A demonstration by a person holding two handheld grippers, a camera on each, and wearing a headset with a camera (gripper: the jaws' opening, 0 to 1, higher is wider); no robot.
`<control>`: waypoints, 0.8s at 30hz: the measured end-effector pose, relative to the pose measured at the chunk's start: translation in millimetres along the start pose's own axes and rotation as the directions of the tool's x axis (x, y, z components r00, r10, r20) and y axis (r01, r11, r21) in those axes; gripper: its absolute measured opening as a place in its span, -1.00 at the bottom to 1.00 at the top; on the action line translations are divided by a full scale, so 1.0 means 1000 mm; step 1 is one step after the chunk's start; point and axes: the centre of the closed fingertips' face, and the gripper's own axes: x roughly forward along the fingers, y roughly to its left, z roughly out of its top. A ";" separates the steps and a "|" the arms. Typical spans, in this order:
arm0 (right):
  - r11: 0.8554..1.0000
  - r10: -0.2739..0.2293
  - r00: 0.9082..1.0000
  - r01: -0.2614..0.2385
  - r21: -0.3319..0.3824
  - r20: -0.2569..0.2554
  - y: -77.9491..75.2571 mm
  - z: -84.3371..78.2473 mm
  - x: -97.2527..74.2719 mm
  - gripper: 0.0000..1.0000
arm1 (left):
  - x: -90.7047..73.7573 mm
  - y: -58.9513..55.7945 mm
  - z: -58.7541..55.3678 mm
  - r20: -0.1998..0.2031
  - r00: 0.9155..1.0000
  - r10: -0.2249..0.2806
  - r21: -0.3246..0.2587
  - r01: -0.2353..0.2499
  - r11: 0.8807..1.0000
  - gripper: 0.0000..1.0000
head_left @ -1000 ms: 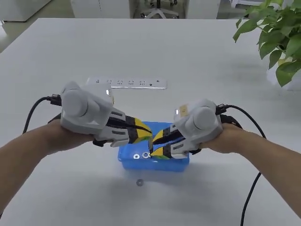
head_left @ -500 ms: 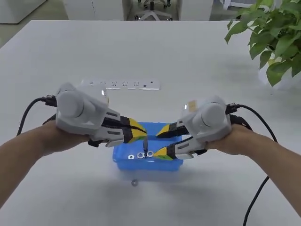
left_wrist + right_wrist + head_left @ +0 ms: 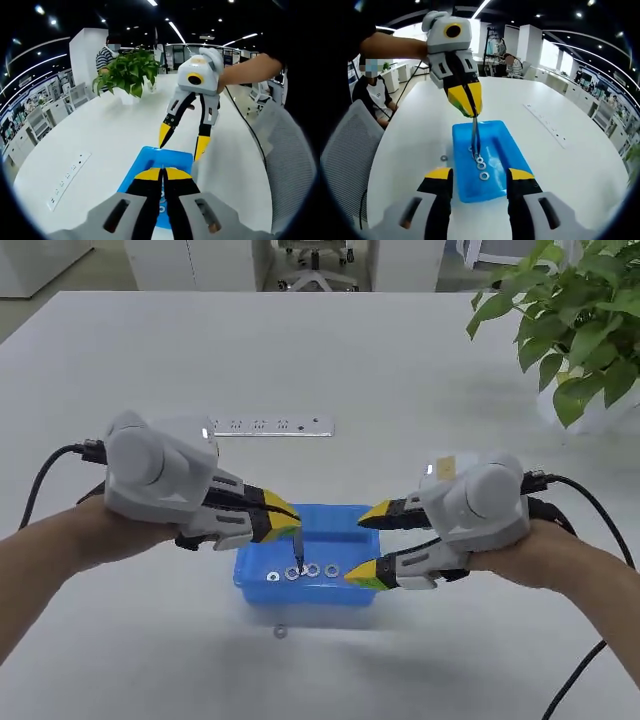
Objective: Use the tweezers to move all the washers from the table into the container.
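Blue container (image 3: pixel 300 593), silver washers (image 3: pixel 312 570)

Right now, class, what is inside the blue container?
Several washers lie in a row on the floor of the container, with the tweezers dipping in among them. In the head view, the fingers of the right gripper cover its right corner.

Blue container (image 3: pixel 305 592) w/ row of washers (image 3: pixel 312 570) inside, tweezers (image 3: pixel 298 558) tips-down among them, loose washer (image 3: pixel 280 631) on table (image 3: pixel 400 390) nearby.
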 end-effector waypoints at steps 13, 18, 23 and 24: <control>0.997 -0.047 0.999 0.046 0.067 0.004 0.014 -0.005 -0.021 0.18 | -0.018 -0.003 0.010 0.006 1.000 0.029 0.003 -0.029 1.000 -0.91; 0.993 -0.066 0.998 0.064 0.094 0.018 0.019 -0.004 -0.029 0.28 | -0.028 -0.003 0.013 0.004 0.999 0.047 0.005 -0.047 0.999 -0.91; 0.992 -0.073 0.997 0.069 0.108 0.028 0.026 -0.004 -0.033 0.39 | -0.038 -0.005 0.015 0.007 0.998 0.055 -0.011 -0.055 0.998 -0.91; 0.991 -0.072 0.997 0.068 0.111 0.030 0.027 -0.004 -0.034 0.40 | -0.039 -0.006 0.015 0.007 0.998 0.056 -0.015 -0.056 0.998 -0.91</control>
